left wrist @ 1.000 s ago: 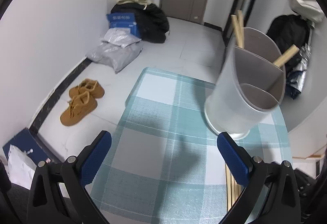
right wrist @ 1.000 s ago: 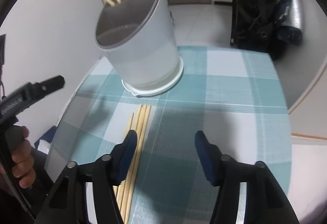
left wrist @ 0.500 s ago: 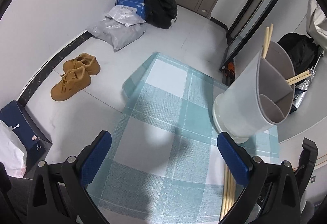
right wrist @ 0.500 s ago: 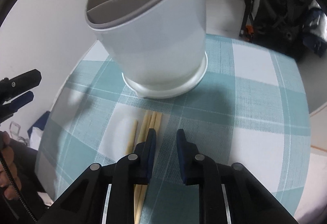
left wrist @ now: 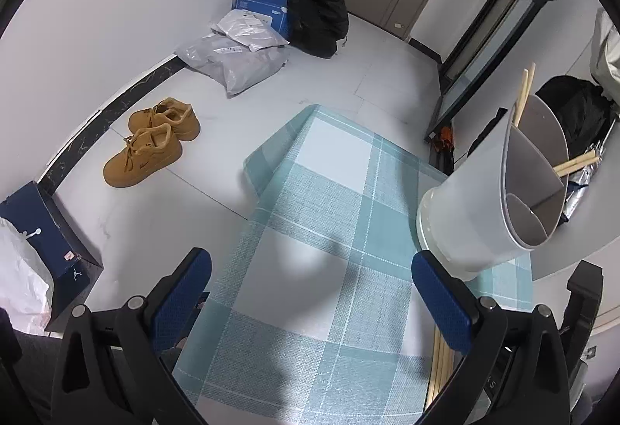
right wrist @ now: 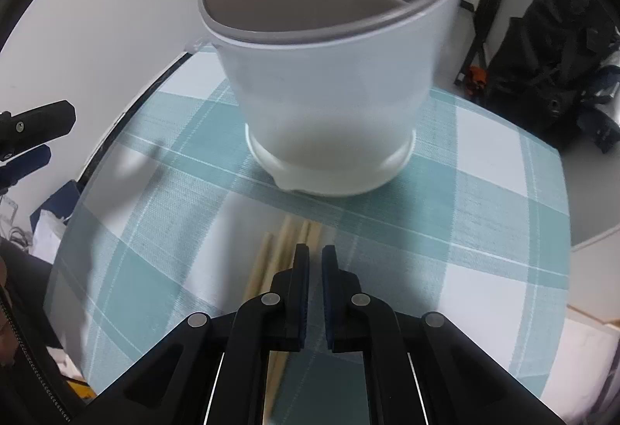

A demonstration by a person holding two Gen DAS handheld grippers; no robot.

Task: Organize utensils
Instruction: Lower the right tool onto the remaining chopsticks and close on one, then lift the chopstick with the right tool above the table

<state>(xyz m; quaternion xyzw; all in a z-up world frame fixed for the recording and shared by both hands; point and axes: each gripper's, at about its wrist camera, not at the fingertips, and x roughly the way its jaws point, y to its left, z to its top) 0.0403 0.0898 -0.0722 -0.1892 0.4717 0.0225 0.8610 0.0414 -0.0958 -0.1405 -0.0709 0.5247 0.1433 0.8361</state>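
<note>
Right wrist view is showing the right gripper (right wrist: 316,262) nearly pressed together above loose chopsticks (right wrist: 271,262) lying on the table (right wrist: 503,231); whether it is pinching one, I cannot tell. A few sticks are already standing in the holder (left wrist: 488,208), and the left gripper (left wrist: 310,293) is hanging spread wide, holding nothing.

Matt white plastic utensil holder (right wrist: 329,107) with a grey rim stands on a woven teal-and-white checked tablecloth (right wrist: 484,231). Beside its base lie smooth pale wooden chopsticks (right wrist: 271,262). The right gripper (right wrist: 316,270) is matt black plastic with blue textured pads.
</note>
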